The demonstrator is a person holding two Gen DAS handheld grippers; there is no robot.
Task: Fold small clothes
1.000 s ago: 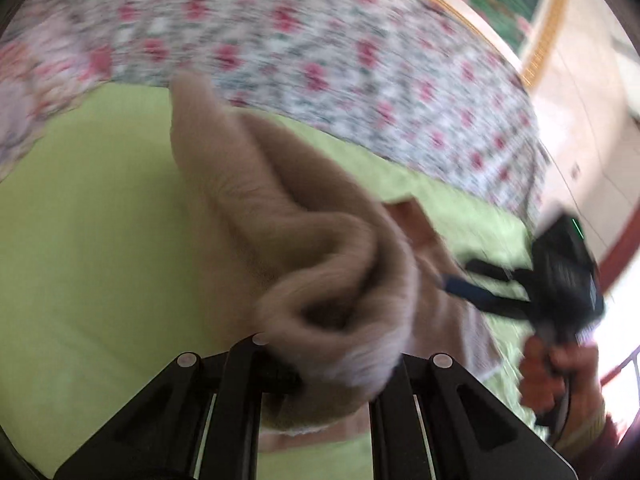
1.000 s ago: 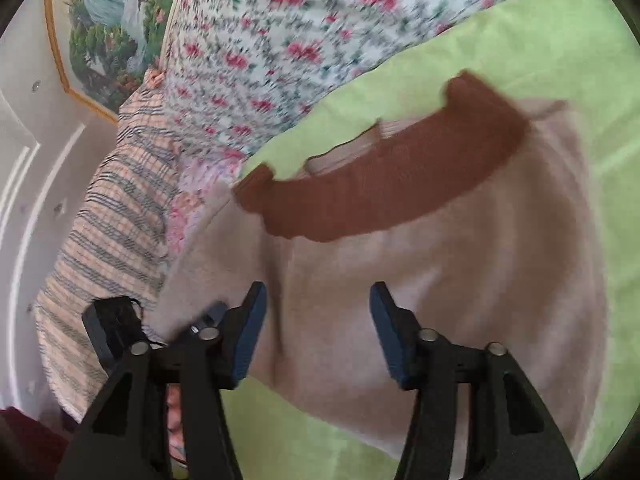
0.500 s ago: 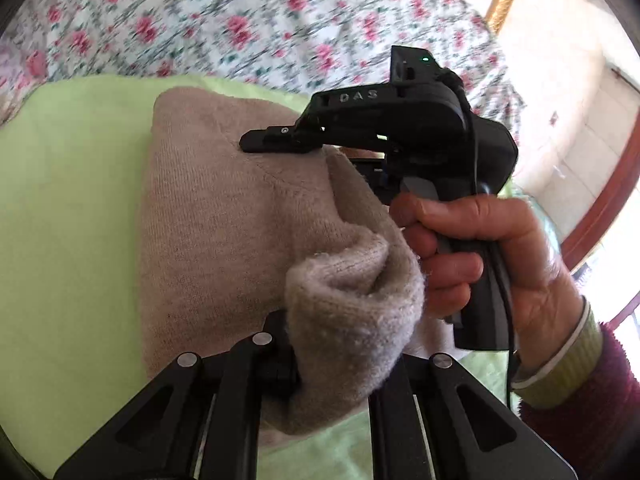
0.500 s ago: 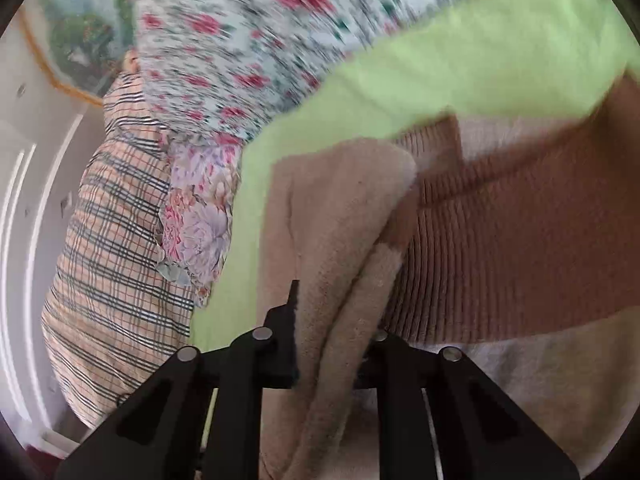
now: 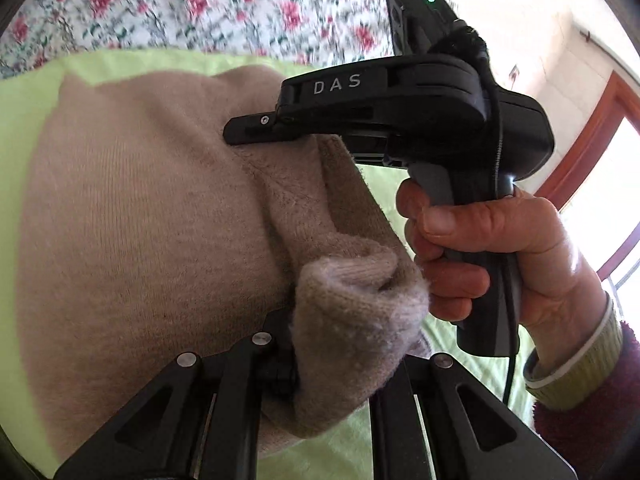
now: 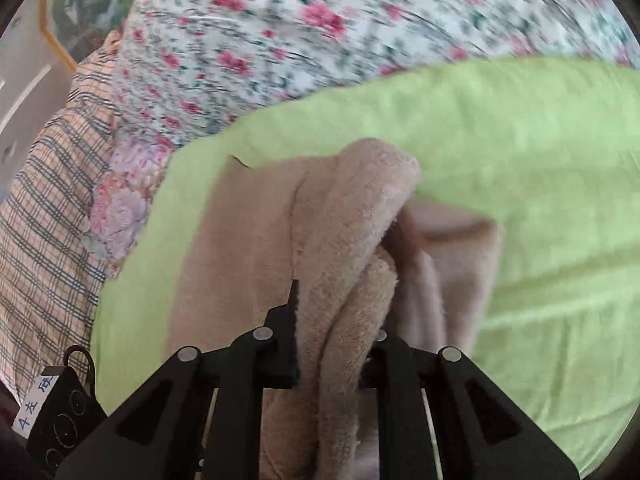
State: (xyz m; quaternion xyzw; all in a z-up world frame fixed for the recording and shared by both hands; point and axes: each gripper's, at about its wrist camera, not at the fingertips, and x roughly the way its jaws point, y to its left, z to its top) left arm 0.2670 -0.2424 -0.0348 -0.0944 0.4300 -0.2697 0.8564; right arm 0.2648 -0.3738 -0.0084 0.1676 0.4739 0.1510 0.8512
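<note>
Green sheet (image 6: 540, 168): beige sweater (image 5: 140, 220) lies on it, body now doubled flat; a second ago it hung bunched, brown collar showing, now hidden. Fold looks near done. Right gripper (image 6: 332, 340), over sweater's far edge, clamps thick fold. Left gripper (image 5: 340, 360), at near edge, pinches bunched knit.

Light green blanket (image 6: 520, 152) on the bed, flowered sheet (image 6: 280, 32) behind it; checked cloth (image 6: 44, 208) at left, framed painting (image 6: 80, 4) on the wall
</note>
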